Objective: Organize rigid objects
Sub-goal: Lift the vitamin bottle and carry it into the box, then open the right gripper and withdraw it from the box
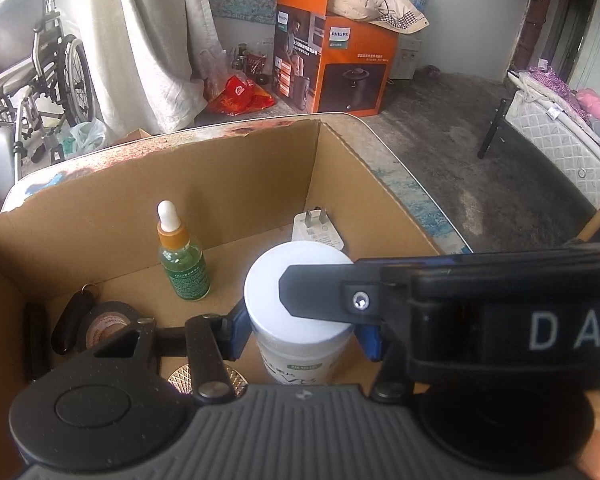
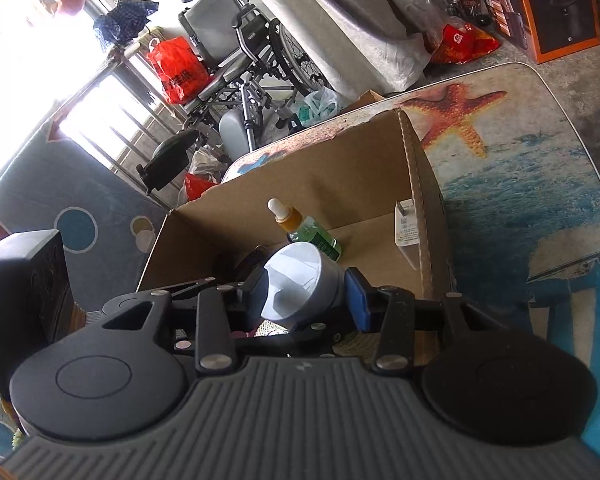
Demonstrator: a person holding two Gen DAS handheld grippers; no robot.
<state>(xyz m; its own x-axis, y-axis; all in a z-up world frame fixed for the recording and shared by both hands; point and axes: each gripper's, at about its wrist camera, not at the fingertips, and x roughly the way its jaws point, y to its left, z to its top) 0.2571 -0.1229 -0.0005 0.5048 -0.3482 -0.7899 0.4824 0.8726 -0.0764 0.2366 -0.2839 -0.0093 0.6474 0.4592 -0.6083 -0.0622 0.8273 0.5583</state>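
Clamping a round white plastic jar, the left gripper hangs in a corrugated cardboard box; the right gripper grasps its smooth cap.

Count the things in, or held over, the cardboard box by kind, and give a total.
Dropper bottle: 1
White jar: 1
Plug adapter: 1
Black tape roll: 1
Black key fob: 1
Gold mesh disc: 1
Black bar-shaped item, kind unclear: 1
Total: 7
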